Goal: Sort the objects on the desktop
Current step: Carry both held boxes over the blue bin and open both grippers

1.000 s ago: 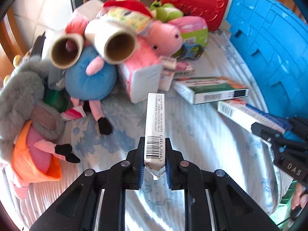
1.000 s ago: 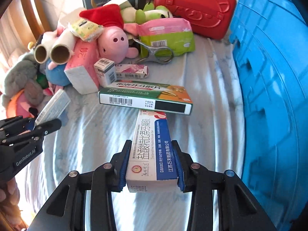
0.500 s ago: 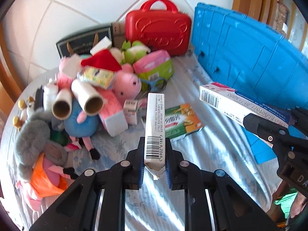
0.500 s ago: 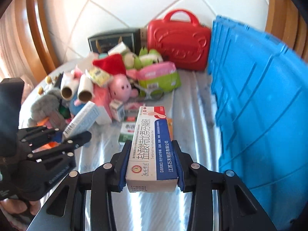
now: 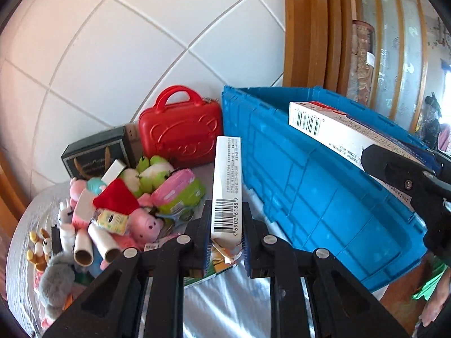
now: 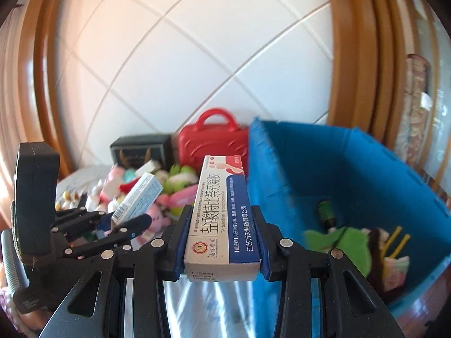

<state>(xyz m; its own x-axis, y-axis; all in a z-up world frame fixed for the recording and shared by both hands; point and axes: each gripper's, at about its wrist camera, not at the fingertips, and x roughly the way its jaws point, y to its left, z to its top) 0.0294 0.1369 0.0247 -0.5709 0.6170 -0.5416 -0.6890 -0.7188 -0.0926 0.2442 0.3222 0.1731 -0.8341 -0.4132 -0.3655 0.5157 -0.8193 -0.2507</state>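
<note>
Left gripper [image 5: 225, 249] clamped on the barcode end of a narrow white carton [image 5: 227, 186], carton raised clear of the tabletop and pointing forward toward the near wall of the blue crate [image 5: 310, 197]. Right gripper [image 6: 222, 253] clenched on a blue-and-white ointment box [image 6: 222, 211] marked with a foot symbol, box held level, its far end at about the crate's near corner. Both boxes airborne; neither yet over the crate opening as far as can be judged.

Step in hand, by judgement: carrying both medicine boxes to the crate for release. Best done by clearing the rim first, bringing each box fully above the open interior before loosening the grip, and lowering close to the contents so that the light cartons do not bounce or tip out. Releasing one gripper at a time advisable, the two tools being near each other. Torn flap at the gripped end of the white carton: a firm, unshifted hold preferable until release.

Crate contents, seen from the right wrist: a small dark green bottle [image 6: 327, 214], a green plush item [image 6: 338, 242], yellow stick-like pieces [image 6: 397, 242]; remainder too blurred to name.

Left on the cloth-covered table [image 5: 225, 304]: pile of plush toys [image 5: 135, 208], cardboard tubes [image 5: 95, 248], red toy suitcase [image 5: 180, 132], dark gift box [image 5: 95, 152].
</note>
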